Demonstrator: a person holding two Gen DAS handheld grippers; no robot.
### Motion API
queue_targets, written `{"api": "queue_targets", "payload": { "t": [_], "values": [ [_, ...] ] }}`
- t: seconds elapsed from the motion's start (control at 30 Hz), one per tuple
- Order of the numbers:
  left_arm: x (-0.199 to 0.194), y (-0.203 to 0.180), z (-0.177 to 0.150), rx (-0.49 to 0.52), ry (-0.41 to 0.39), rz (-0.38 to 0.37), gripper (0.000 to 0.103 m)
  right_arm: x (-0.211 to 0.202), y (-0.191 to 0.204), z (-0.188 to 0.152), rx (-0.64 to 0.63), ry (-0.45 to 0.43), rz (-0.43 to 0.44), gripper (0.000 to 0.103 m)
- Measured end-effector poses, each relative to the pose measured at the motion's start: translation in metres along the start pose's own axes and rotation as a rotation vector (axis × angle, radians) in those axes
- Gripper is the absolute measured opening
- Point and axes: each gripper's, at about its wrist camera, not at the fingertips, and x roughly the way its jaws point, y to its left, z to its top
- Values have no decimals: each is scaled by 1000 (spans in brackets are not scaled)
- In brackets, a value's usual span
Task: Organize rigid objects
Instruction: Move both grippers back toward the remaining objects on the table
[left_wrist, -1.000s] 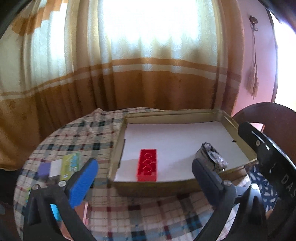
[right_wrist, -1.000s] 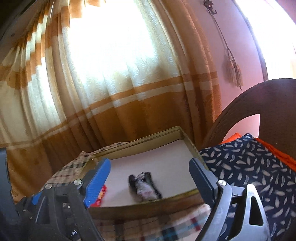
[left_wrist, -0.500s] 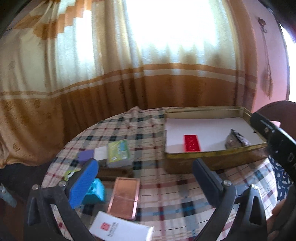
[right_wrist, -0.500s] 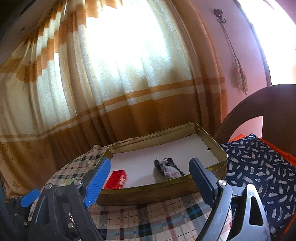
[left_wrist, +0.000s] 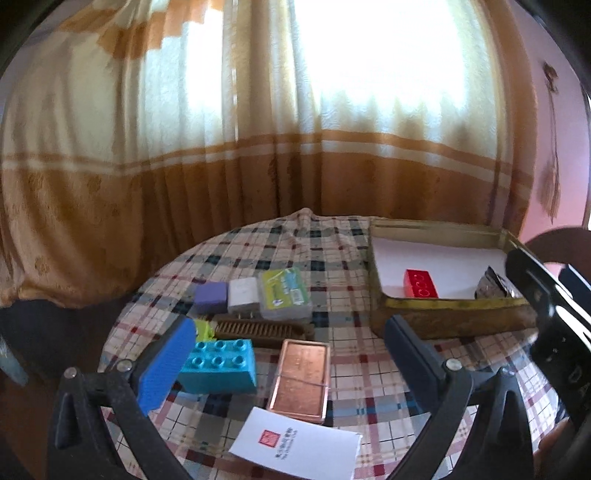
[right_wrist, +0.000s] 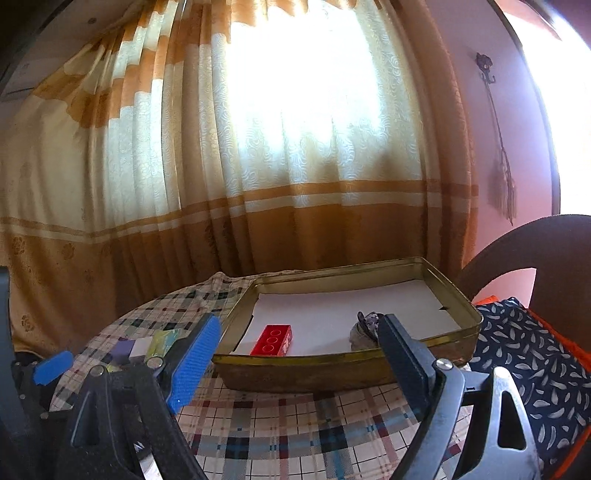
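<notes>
A gold metal tray (left_wrist: 443, 317) (right_wrist: 332, 373) lined with white paper holds a red brick (left_wrist: 421, 283) (right_wrist: 272, 340) and a crumpled silver object (left_wrist: 491, 283) (right_wrist: 364, 328). Left of it on the plaid tablecloth lie a teal brick (left_wrist: 219, 367), a copper tin (left_wrist: 300, 380), a white card (left_wrist: 295, 448), a brown comb (left_wrist: 258, 328), a green-labelled box (left_wrist: 285, 293), a white block (left_wrist: 242, 295) and a purple block (left_wrist: 209, 298). My left gripper (left_wrist: 291, 354) is open and empty above these. My right gripper (right_wrist: 295, 350) is open and empty in front of the tray.
An orange-and-cream curtain (right_wrist: 295, 166) hangs behind the round table. A dark wooden chair back (right_wrist: 535, 251) and a navy feather-print cushion (right_wrist: 528, 354) stand at the right. The table edge (left_wrist: 122, 325) drops off at the left.
My left gripper has swung left and back from the tray, bringing the loose objects into view. My right gripper has pulled back from the tray. Both stay open.
</notes>
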Motion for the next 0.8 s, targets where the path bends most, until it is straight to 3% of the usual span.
{"api": "queue_targets", "payload": {
  "t": [0.47,0.57,0.63,0.8],
  "values": [
    [5,35,-1,-57,28,48,102,-5,23,-5,-82,5,79,90],
    [4,46,2,-51,-4,87,102,-4,24,-4,-79,10,97,90],
    [4,54,3,-27,-27,144,102,-1,25,-4,-86,27,148,91],
    [13,88,-5,-67,24,181,102,10,39,-7,-150,103,254,90]
  ]
}}
